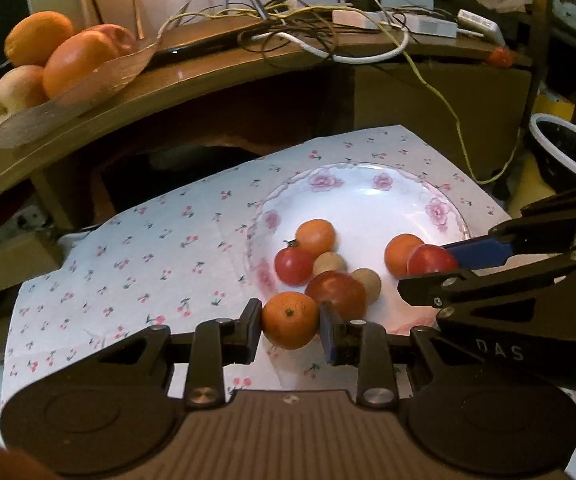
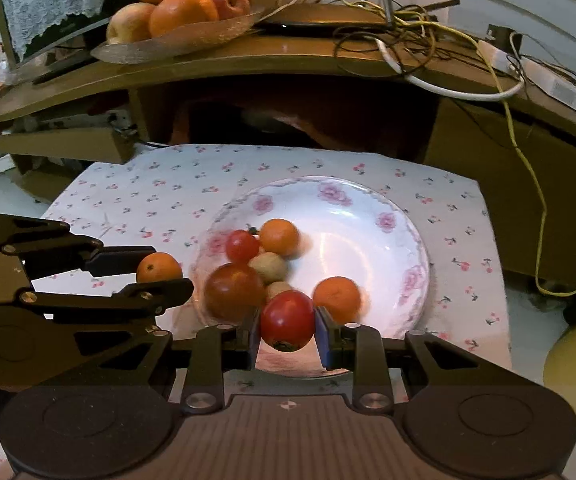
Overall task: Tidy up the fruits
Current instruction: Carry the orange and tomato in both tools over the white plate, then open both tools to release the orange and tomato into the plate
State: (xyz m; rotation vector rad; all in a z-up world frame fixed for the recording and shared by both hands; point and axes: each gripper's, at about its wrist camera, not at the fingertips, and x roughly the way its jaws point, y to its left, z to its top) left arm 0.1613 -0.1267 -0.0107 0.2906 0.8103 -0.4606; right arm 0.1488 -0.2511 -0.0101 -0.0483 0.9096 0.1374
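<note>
Broadly, everything sits on a cherry-print cloth (image 2: 160, 184) carrying a floral-rimmed plate (image 2: 387, 220), with the wooden desk (image 2: 248, 64) behind at twelve o'clock holding a tray of large oranges and apples (image 2: 180, 12).

On the plate, in the right wrist view, a big red tomato (image 2: 234, 290) lies at about eight o'clock, touching two pale round fruits (image 2: 268, 266). A small tomato (image 2: 242, 245) and a mandarin (image 2: 279, 236) sit toward ten o'clock, and another mandarin (image 2: 336, 298) lies near five o'clock.

The right gripper (image 2: 287, 326) is clamped on a red tomato (image 2: 287, 318) just above the plate's six o'clock rim, a pad on either cheek. Thin-skinned and soft, it likely bruises or splits under hard pressure, and its glossy skin could slip, so a light hold across the widest middle suits it.

The left gripper (image 1: 289, 322) is closed on a small mandarin (image 1: 289, 320), held just off the plate's eight o'clock edge over the cloth. Light, with springy, dimpled peel, it should grip well at its equator and tolerate a firmer squeeze.
</note>
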